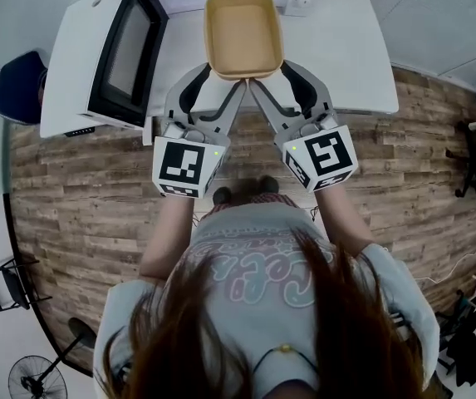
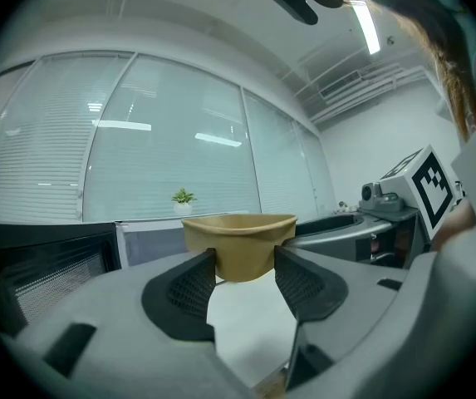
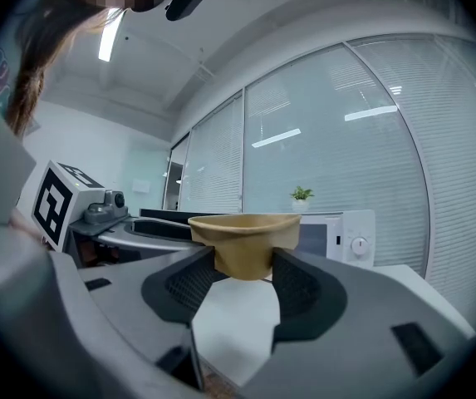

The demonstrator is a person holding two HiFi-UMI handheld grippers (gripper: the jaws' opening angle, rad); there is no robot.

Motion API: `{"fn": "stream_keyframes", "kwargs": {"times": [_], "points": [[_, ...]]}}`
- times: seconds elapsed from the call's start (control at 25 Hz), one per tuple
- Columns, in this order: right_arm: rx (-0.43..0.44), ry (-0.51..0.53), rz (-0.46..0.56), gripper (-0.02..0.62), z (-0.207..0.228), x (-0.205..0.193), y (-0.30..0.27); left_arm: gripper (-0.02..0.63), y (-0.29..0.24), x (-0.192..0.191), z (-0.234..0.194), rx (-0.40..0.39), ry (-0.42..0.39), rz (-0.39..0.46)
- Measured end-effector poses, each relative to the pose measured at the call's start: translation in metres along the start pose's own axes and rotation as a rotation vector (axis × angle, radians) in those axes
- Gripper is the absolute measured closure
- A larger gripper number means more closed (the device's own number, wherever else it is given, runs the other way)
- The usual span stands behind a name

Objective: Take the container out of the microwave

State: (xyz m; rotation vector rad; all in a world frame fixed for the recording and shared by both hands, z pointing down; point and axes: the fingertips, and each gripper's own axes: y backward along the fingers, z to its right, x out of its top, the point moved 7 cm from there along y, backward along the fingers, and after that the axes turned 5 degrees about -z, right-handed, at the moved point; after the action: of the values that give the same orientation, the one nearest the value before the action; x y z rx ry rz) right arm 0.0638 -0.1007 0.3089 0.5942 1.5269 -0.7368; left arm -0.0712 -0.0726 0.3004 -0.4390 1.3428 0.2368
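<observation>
So I've got both tools part-open and clamped on the tan container (image 1: 243, 32), left tool (image 2: 244, 260) on its near-left corner and right tool (image 3: 243, 260) on its near-right, over the white desk (image 1: 345, 56). Head view shows the microwave (image 1: 105, 52) door open. Only the gripper views catch the potted plant (image 2: 183, 198).

**Container gripped above the counter**

The right gripper (image 3: 242, 269) has its jaws pressed on a corner of the tan container (image 3: 244, 241), held above the white counter (image 3: 236, 327). Behind the container, to its right, stands the microwave (image 3: 352, 234).
</observation>
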Motion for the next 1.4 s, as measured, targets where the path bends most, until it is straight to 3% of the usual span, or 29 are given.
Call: {"fn": "stream_keyframes", "kwargs": {"times": [0.88, 1.4], "points": [[-0.065, 0.009, 0.010, 0.390, -0.053, 0.012, -0.006, 0.385, 0.043, -0.006, -0.026, -0.042, 0.030, 0.047], [-0.073, 0.000, 0.012, 0.390, -0.059, 0.015, -0.007, 0.385, 0.048, -0.005, -0.031, -0.052, 0.034, 0.056]]}}
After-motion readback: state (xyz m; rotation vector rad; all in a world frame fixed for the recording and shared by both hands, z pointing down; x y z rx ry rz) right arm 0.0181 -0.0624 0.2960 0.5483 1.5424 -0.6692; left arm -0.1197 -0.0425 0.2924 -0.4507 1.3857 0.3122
